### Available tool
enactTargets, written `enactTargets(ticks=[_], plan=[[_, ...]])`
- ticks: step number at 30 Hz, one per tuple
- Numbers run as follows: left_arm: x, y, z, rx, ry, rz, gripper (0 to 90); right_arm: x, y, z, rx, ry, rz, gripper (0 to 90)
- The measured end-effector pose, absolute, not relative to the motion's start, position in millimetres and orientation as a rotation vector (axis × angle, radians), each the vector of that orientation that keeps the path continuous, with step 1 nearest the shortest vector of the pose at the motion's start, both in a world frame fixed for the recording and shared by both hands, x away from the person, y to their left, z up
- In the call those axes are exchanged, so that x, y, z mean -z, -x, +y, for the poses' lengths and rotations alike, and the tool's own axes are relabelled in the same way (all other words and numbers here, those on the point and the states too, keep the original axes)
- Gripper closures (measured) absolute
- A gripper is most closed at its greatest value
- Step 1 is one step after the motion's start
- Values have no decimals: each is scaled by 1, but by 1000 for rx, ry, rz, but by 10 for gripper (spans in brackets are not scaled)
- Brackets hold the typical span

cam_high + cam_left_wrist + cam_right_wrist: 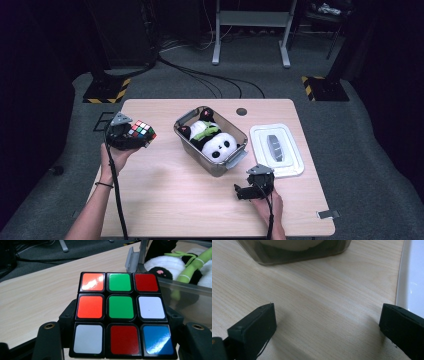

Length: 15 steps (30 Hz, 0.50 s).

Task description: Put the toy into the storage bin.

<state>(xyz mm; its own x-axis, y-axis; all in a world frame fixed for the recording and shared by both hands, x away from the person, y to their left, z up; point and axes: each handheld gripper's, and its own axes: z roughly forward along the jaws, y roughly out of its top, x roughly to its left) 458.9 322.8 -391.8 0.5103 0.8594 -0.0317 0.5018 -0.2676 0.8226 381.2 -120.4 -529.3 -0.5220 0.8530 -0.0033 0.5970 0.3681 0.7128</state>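
Observation:
A scrambled puzzle cube (141, 130) (121, 313) with orange, green, red, white and blue stickers is clamped between the jaws of my left gripper (134, 137) (120, 340), lifted over the table's left side. To its right stands a clear plastic bin (197, 152) (190, 296) holding a panda plush (214, 141) (172, 263) with a green bamboo stalk. My right gripper (245, 191) (327, 325) rests low over the wood near the front right, jaws wide apart with bare tabletop between them, just short of the bin's wall (294, 253).
The bin's white lid (276, 149) (412, 277) lies flat to the right of the bin. The wooden table (170, 200) has a cable hole (241, 111) at the back. Beyond it are floor cables, stand feet with yellow-black tape (106, 91) and a metal frame (252, 30).

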Motion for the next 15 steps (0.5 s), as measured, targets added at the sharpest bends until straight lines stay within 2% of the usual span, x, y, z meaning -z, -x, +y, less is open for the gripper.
enactTargets(ticks=[15], plan=[[363, -465, 301, -533, -1932, 1041, 339, 529, -381, -120, -944, -1265, 2261, 3]])
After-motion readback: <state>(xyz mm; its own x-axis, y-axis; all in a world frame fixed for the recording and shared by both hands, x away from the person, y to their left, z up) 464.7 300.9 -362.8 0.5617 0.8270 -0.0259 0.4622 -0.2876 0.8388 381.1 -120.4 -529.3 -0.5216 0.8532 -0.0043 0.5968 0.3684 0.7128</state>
